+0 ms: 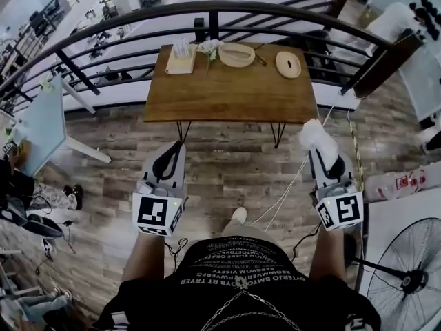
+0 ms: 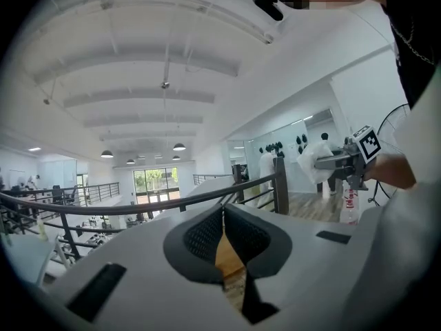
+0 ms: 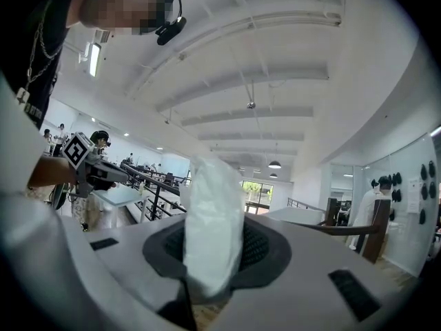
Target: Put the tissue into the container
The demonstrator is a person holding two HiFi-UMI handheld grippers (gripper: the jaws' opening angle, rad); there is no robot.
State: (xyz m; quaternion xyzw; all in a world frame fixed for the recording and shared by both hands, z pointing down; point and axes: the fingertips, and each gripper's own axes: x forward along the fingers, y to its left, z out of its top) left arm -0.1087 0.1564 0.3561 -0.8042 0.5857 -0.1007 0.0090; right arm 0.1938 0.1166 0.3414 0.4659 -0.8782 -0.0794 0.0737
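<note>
Forearms in head view reach forward side by side, near the table. Right gripper carries the tissue, well apart from the container. Left gripper view: jaws pressed together, empty. Right gripper view: jaws clamp the tissue upright.

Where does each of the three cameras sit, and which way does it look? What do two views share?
Head view: on the person's head, looking down at the table, left gripper and right gripper; torso and forearms show.
Left gripper view: on the left gripper, looking along its shut, empty jaws toward the railing; right hand shows.
Right gripper view: on the right gripper, along jaws shut on the tissue; left hand shows.
Shared: each gripper view shows the other gripper.
</note>
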